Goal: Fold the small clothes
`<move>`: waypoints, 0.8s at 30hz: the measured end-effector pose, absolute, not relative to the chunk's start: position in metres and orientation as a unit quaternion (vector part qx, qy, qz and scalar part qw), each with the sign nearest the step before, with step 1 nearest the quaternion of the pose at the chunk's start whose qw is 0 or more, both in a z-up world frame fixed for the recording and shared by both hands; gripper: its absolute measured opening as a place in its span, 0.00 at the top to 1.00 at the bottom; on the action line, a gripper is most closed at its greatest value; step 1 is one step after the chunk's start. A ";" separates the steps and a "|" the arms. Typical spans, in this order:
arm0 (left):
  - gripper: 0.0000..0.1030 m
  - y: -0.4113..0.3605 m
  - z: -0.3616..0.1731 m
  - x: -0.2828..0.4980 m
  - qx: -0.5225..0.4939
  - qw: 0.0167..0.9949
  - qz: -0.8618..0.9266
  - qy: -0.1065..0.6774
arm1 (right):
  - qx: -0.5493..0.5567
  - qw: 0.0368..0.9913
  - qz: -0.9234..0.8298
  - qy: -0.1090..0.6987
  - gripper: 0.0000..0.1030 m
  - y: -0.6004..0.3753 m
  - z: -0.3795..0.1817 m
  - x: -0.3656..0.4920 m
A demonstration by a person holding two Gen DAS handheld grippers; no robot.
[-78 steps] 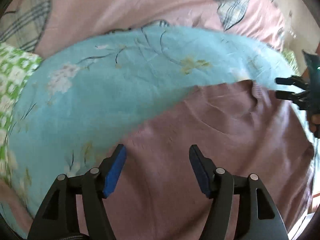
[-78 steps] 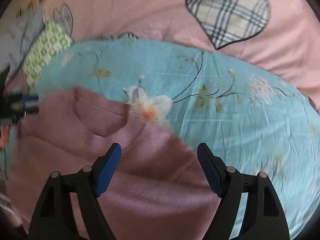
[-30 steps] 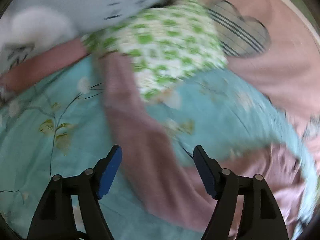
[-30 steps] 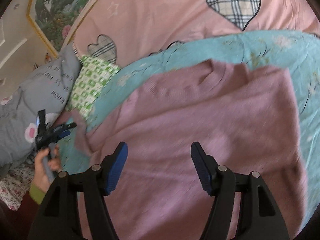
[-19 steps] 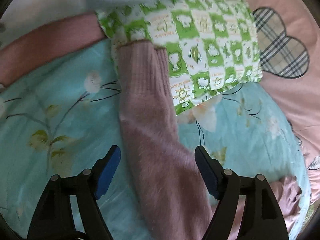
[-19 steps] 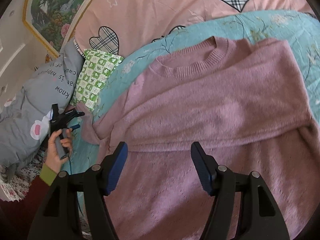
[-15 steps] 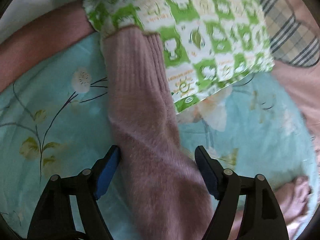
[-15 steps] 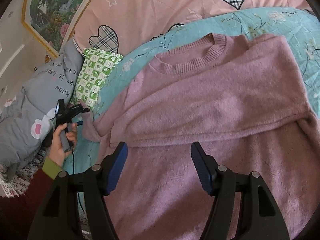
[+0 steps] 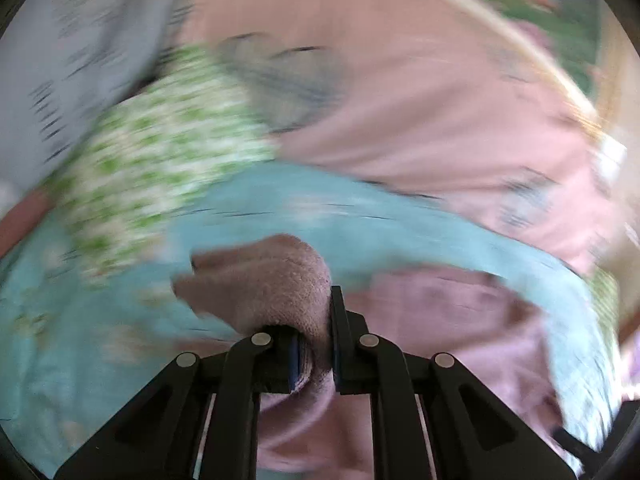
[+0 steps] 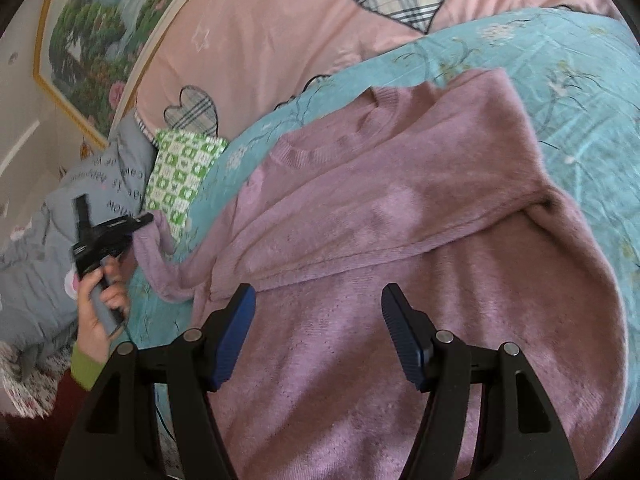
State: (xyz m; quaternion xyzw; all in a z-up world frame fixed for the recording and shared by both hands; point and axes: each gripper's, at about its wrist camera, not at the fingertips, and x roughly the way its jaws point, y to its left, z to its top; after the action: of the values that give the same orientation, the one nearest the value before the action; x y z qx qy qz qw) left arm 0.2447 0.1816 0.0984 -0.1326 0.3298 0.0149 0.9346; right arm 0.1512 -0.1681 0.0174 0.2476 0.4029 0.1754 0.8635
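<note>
A mauve knit sweater [image 10: 400,220] lies face up on the teal floral sheet [image 10: 560,60], its right sleeve folded across the chest. In the blurred left wrist view my left gripper [image 9: 314,332] has its jaws closing on the sweater's left sleeve [image 9: 264,280], with the pads pressing the knit and the cuff end sticking out in front. The right wrist view shows the left gripper [image 10: 140,220] in a person's hand [image 10: 100,300], holding that sleeve [image 10: 160,256] lifted off the sheet. My right gripper [image 10: 316,320] hovers open over the sweater's lower body with nothing between its fingers.
A green checked pillow [image 10: 180,176] and a grey printed pillow [image 10: 80,200] lie at the left of the bed. A pink quilt with plaid hearts [image 10: 280,40] lies beyond the sheet. A framed landscape picture [image 10: 104,40] hangs on the wall behind.
My left gripper has closed on the sleeve near its cuff, lifted it off the sheet and swung right. My right gripper has drifted slightly over the sweater and stayed open.
</note>
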 end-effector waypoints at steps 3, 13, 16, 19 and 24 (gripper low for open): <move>0.90 0.098 0.104 0.241 -0.096 0.937 -0.080 0.327 | 0.257 0.868 0.163 0.393 0.36 -0.180 0.022 0.145; 0.81 -0.059 0.007 0.271 0.007 0.893 -0.163 0.420 | 0.281 0.871 0.115 0.385 0.36 -0.226 0.024 0.123; 0.56 -0.056 -0.011 0.266 0.009 0.883 -0.165 0.439 | 0.285 0.869 0.103 0.392 0.36 -0.233 0.021 0.122; 0.42 -0.043 -0.007 0.241 0.012 0.890 -0.158 0.428 | 0.288 0.865 0.100 0.398 0.36 -0.234 0.015 0.125; 0.33 0.006 -0.001 0.188 -0.014 0.900 -0.124 0.417 | 0.277 0.861 0.122 0.410 0.35 -0.215 0.010 0.144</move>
State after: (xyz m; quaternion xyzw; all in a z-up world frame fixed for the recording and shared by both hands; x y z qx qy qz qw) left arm 0.1877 0.0056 -0.0009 -0.0145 0.4167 -0.1237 0.9005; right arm 0.1436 -0.2147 0.0100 0.2767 0.4098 0.1219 0.8606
